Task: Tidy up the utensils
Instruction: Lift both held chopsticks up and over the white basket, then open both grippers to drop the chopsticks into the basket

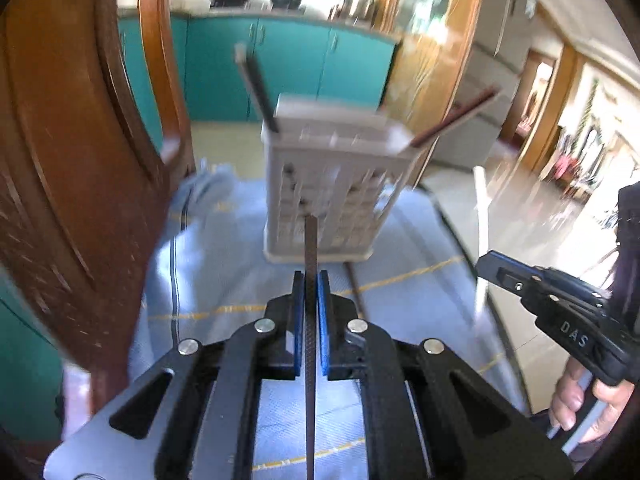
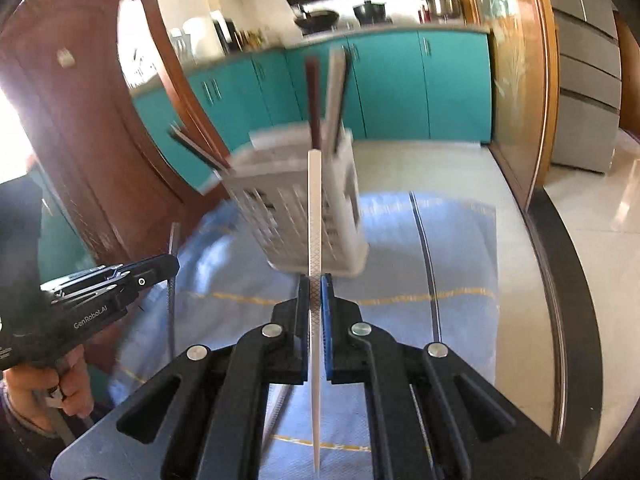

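Note:
A white slotted utensil holder [image 1: 328, 196] stands on a blue cloth [image 1: 240, 280], with several chopsticks leaning out of it; it also shows in the right wrist view [image 2: 296, 208]. My left gripper [image 1: 311, 284] is shut on a dark chopstick [image 1: 310, 248], held upright just in front of the holder. My right gripper [image 2: 315, 288] is shut on a white chopstick [image 2: 314, 208], also upright in front of the holder. Each gripper shows in the other's view: the right gripper [image 1: 492, 266] and the left gripper [image 2: 168, 266].
A brown wooden chair [image 1: 80, 160] stands close at the left of the table. Another dark chopstick [image 1: 356, 292] lies on the cloth near the holder. The table's dark rim [image 2: 560, 264] runs along the right. Teal kitchen cabinets [image 2: 400, 88] are behind.

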